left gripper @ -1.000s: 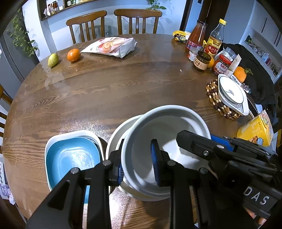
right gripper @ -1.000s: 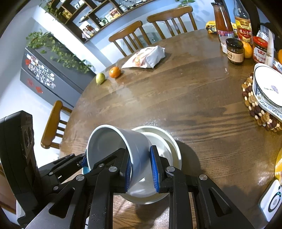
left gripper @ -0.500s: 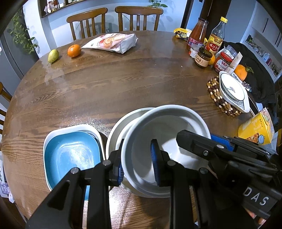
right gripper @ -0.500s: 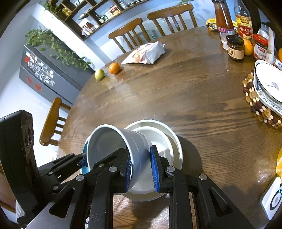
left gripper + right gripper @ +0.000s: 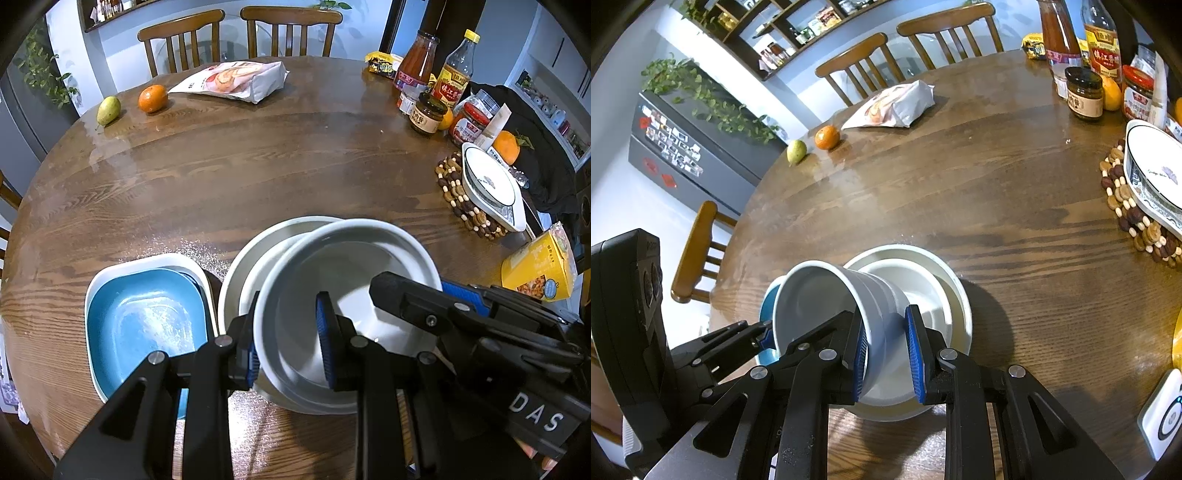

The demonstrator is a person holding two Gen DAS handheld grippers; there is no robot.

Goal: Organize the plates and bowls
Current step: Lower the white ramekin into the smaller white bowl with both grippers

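Observation:
Both grippers hold one pale grey bowl (image 5: 354,280) by opposite sides of its rim. My left gripper (image 5: 290,330) is shut on its near-left rim. My right gripper (image 5: 886,350) is shut on the bowl's wall (image 5: 827,295); it also shows as the black arm (image 5: 461,314) in the left wrist view. The bowl hangs above a white round plate stack (image 5: 934,280), which also shows in the left wrist view (image 5: 258,258). A blue square dish (image 5: 144,321) nests in a white square dish (image 5: 147,260) to the left.
A patterned white dish (image 5: 491,188) rests on a beaded trivet (image 5: 454,192) at right. Jars and bottles (image 5: 428,110) stand at the far right. An orange (image 5: 152,98), a pear (image 5: 108,110) and a snack bag (image 5: 236,79) lie at the far edge. A yellow box (image 5: 539,266) is at right.
Both grippers have lifted the grey bowl a little higher above the white plate stack; the table looks further away. The grips are unchanged.

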